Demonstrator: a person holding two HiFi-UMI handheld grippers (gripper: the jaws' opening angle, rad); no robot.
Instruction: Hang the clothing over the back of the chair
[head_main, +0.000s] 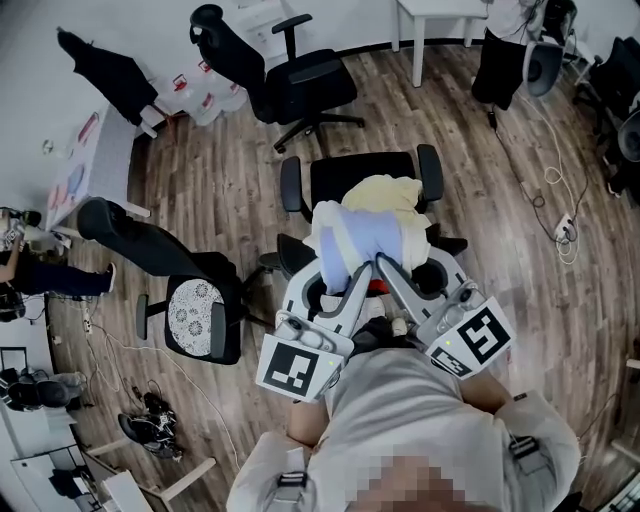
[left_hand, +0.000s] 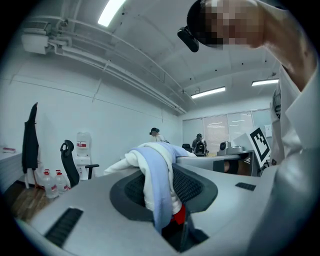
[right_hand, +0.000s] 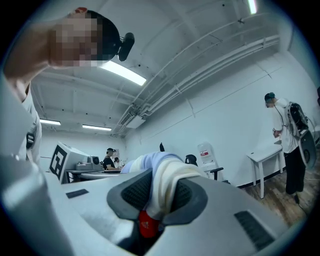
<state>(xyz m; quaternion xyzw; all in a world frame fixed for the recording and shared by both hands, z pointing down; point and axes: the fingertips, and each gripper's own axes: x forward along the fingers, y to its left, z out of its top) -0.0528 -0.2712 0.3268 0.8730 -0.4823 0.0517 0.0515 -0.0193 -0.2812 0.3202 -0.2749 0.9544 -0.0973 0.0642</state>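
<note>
clothing: bunched cream and pale-blue bundle (folds hanging loose) | place: held up over black chair | left gripper: pinching clothing | right gripper: pinching clothing too

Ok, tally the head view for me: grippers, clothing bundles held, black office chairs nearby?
Grippers: 2 (left gripper, right gripper)
Clothing bundle, gripped by both: 1
Black office chairs: 3 (top chair, middle chair, left chair)
Total: 6

No writing is legible. Far left of the left jaws, red labels on the water dispenser and bottles are too small to read.
</note>
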